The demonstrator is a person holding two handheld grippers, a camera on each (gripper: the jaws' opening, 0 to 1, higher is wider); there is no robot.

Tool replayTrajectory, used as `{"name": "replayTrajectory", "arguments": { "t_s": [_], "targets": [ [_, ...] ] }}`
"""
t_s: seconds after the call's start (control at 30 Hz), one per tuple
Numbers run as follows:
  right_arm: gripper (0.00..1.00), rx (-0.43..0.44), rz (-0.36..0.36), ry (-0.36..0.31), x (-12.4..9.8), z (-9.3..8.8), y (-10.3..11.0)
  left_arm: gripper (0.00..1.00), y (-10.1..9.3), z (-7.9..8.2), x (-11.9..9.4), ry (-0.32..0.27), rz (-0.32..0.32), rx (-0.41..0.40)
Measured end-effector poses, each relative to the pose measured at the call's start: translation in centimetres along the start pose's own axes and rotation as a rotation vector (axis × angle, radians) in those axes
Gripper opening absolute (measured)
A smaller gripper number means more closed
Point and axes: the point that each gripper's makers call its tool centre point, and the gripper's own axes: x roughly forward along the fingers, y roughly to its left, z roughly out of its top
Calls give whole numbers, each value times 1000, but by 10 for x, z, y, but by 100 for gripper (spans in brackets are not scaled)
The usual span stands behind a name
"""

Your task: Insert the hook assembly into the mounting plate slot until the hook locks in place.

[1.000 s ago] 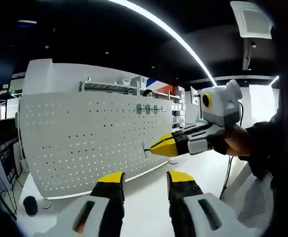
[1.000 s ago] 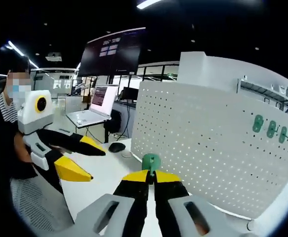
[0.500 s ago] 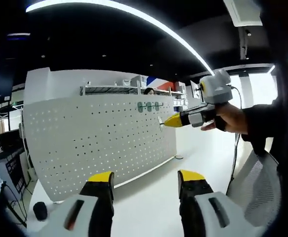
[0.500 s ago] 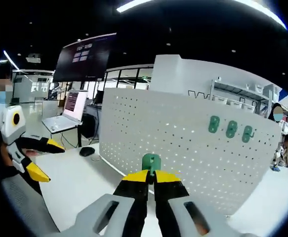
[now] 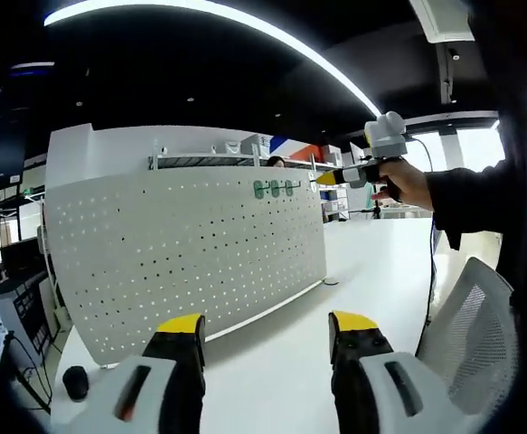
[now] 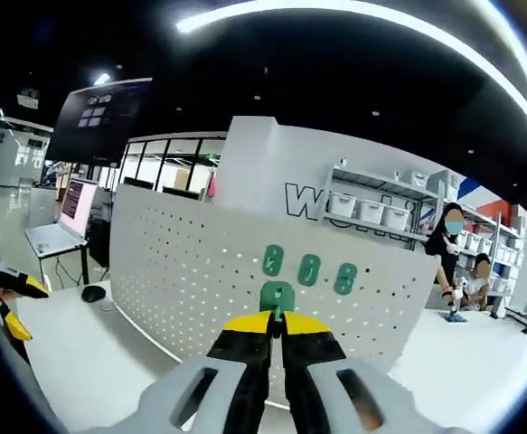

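While the green hook (image 6: 277, 297) sat pinched at its lower end between the closed yellow jaws of the right hand-held gripper (image 6: 276, 322), its upper part stood clear above the tips, in front of the pegboard (image 6: 200, 271) and just below the three green hooks (image 6: 308, 268) already mounted in a row. Whether it touched the board could not be told from the right gripper view. Judged by look, a small moulded plastic piece: light, stiff, somewhat slick, so the grip belongs low on the body as taken, leaving the end that enters the slot free. Likely to twist in the jaws if pushed off-axis; a straight, square push seemed called for.

From the left gripper view, the right hand-held gripper (image 5: 328, 178) was held by a person's hand (image 5: 404, 183) up near the board's top edge, beside the mounted hooks (image 5: 273, 188). Left hand-held gripper (image 5: 265, 327) hung low and well apart from the board, jaws spread, holding nothing. White surface (image 5: 371, 262) carried the upright board; a small dark object (image 5: 75, 382) lay on it at the board's far end.
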Motion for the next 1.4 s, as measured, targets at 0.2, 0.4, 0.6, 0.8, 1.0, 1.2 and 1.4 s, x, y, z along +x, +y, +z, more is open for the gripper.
{"name": "replayTrajectory", "arguments": {
  "t_s": [0.2,0.4,0.6,0.8,1.0,1.2,1.4],
  "targets": [
    [0,-9,-37,2,2,3,-17,57,5,1,-1,-8,20,-5],
    [0,-12,-55,1,7,4,-26,57,8,1,-2,-12,31,-7],
    [0,-1,-73,6,11,0,-37,57,4,-1,0,-1,19,3],
    [0,25,-94,0,18,0,-55,57,2,-2,2,1,6,-3],
    [0,35,-122,-2,29,-2,-74,57,-1,-4,3,9,-2,3],
    [0,38,-137,5,46,-5,-89,57,1,-6,4,19,6,-2],
    [0,55,-151,6,65,-8,-101,57,3,-8,5,28,15,-1]
  ]
}}
